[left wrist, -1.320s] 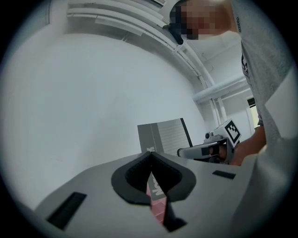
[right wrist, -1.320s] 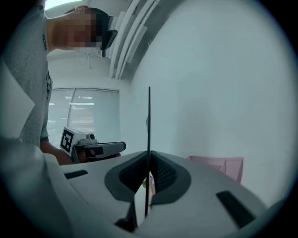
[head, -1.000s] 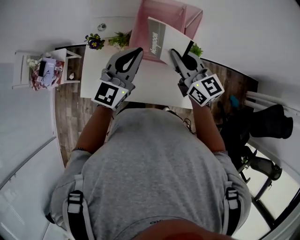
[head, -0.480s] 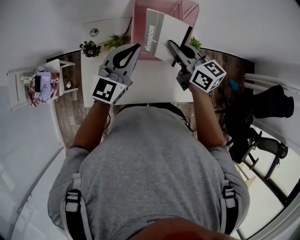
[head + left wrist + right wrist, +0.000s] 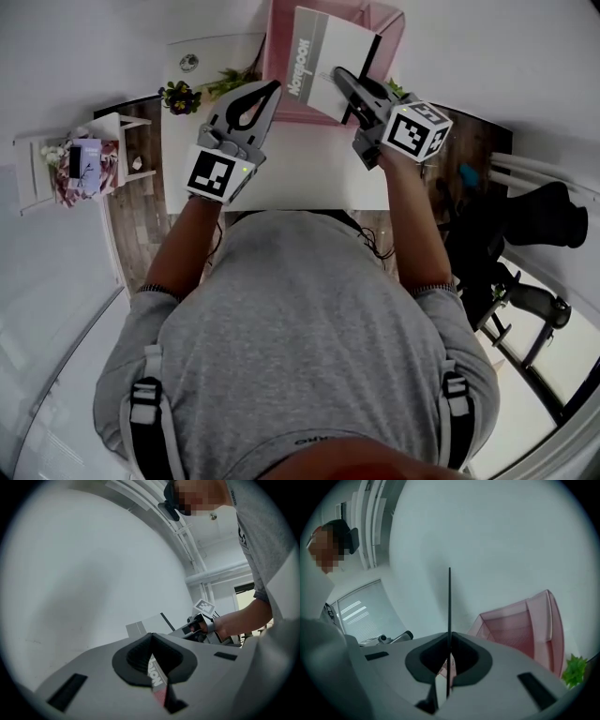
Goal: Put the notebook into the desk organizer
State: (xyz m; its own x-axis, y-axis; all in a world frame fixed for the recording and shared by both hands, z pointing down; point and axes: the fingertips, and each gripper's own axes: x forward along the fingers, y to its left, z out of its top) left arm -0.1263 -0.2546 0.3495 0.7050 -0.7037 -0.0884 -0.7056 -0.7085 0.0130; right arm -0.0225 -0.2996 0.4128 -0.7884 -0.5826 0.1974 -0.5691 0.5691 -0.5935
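- Against the pink desk organizer [image 5: 274,56], in the head view, the notebook [image 5: 323,52] stands tilted, and its printed cover overlaps the organizer's open mouth. The right gripper [image 5: 339,77] pinches the notebook's lower edge.
- Left of the organizer's front, the left gripper [image 5: 272,89] hovers over the white table [image 5: 300,164]. Its jaws are closed tip to tip on nothing, just beside the notebook's lower corner.
- From the left gripper view, those jaws meet at the tips. Beyond them show the notebook's grey-and-white cover and a sliver of pink organizer.
- From the right gripper view, the jaws are clamped tight on the notebook, seen edge-on as a thin dark line rising from the pads. The organizer [image 5: 525,625] sits just right of that line, with a green plant [image 5: 574,670] at its right.
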